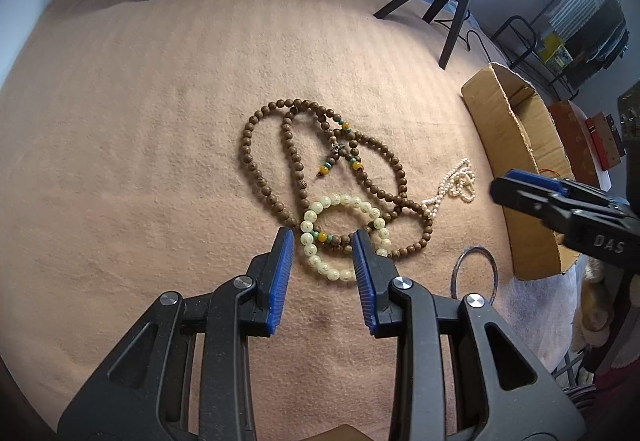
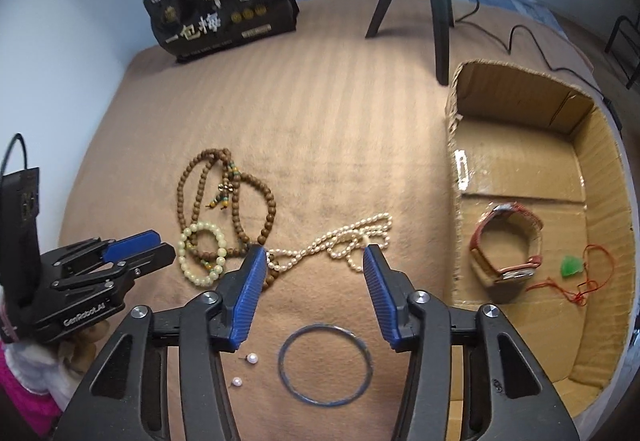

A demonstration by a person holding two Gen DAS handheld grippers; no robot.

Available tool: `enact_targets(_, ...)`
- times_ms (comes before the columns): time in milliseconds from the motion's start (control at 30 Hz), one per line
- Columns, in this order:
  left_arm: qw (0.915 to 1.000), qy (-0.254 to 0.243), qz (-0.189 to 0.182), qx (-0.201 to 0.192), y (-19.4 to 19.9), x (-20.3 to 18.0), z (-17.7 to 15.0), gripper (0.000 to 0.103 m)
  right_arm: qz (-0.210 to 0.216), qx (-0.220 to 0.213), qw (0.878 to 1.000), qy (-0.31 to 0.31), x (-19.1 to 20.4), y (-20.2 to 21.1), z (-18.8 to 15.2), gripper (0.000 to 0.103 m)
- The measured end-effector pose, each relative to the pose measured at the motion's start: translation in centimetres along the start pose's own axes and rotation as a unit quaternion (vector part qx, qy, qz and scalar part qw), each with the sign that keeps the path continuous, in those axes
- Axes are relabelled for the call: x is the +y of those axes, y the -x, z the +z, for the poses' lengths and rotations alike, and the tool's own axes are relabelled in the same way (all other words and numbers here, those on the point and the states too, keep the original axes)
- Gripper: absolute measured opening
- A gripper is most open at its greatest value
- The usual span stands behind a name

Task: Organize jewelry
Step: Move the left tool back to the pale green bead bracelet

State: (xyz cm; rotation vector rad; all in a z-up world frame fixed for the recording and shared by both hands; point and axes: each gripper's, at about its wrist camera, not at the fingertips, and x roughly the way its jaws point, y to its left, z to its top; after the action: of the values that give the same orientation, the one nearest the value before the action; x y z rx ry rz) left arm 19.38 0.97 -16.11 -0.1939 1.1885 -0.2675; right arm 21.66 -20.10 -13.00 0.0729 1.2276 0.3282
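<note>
Cardboard box [image 2: 520, 161] is the landmark: it already holds a watch [image 2: 506, 245] and a green pendant [image 2: 572, 265]. Pearl strand [image 2: 344, 237] lies on the cloth just beside the box's near wall, tangled at its far end with the brown bead necklace [image 2: 232, 201]. Right gripper [image 2: 316, 261] hangs above the strand, fingers released, touching nothing. Judgement: pinch the pearls at the box end, lift slowly to free the tangle. Left gripper [image 1: 322, 241], farther from the box, fingers parted and empty above the pale bracelet [image 1: 340, 237].

Matt, fuzzy blanket [image 2: 340, 129] – rough corrugated cardboard box [image 2: 600, 201], glossy tape inside; brown beads [image 1: 288, 145] look wooden, pale bracelet [image 1: 320, 209] glassy-smooth.
</note>
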Motion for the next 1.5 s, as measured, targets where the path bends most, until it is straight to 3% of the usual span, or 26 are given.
enact_targets(333, 1.0, -0.006, -0.006, 0.003, -0.7, 0.0, 0.1, 0.03, -0.071, 0.01, 0.997, -0.017, 0.4, -2.0, 0.9, 0.043)
enact_targets(933, 0.9998, -0.012, 0.008, 0.014, -2.5, 0.5, 0.2, 0.03, -0.08, 0.037, 0.995, -0.047, 0.7, -5.0, 1.7, 0.043)
enact_targets(1233, 0.9994, -0.025, 0.016, 0.02, -3.0, 0.3, -0.2, 0.02, -0.091, 0.036, 0.993, -0.068, -0.1, -6.7, 2.6, 0.043)
enact_targets(1433, 0.9993, -0.026, 0.021, 0.018, -3.2, 0.4, -0.3, 0.008, -0.104, 0.034, 0.993, -0.044, 0.1, -7.6, 3.1, 0.043)
enact_targets(1500, 0.9995, -0.021, 0.017, 0.017, -3.1, 0.6, -0.2, 0.007, -0.103, 0.033, 0.994, -0.035, 0.2, -7.7, 3.0, 0.028)
